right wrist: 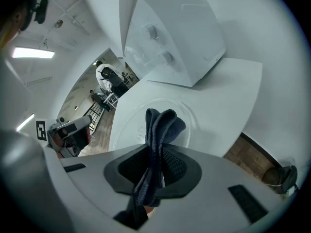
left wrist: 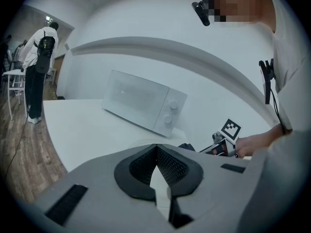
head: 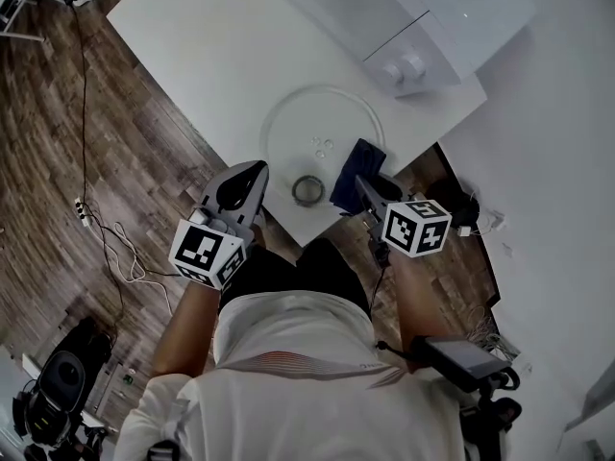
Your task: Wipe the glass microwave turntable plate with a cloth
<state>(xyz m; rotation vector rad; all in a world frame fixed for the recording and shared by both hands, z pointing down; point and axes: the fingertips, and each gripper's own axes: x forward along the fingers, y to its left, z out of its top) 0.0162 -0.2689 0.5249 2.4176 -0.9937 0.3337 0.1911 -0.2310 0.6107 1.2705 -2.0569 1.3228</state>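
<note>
The right gripper (right wrist: 155, 165) is clamped on a dark blue folded cloth (right wrist: 163, 123), whose free tuft sticks out ahead of the jaws. In the right gripper view that tuft sits over the near part of the round clear glass turntable plate (right wrist: 129, 123); whether it touches the glass I cannot tell. In the head view the plate (head: 281, 113) lies flat at the centre of the frame on the white table (head: 192, 46), with a small dark ring (head: 307, 190) just below it and the white box-shaped microwave (head: 423, 27) at the upper right. The left gripper (left wrist: 156, 152) has its pads closed together on nothing. To wipe well, I judge the cloth should be lowered until its fold lies flat on the glass, then swept in overlapping arcs with light pressure (the plate may slide, so the free gripper could steady its rim). Both forearms reach forward from the bottom of the head view, grippers side by side at the table's near edge, pointing up-frame.
</note>
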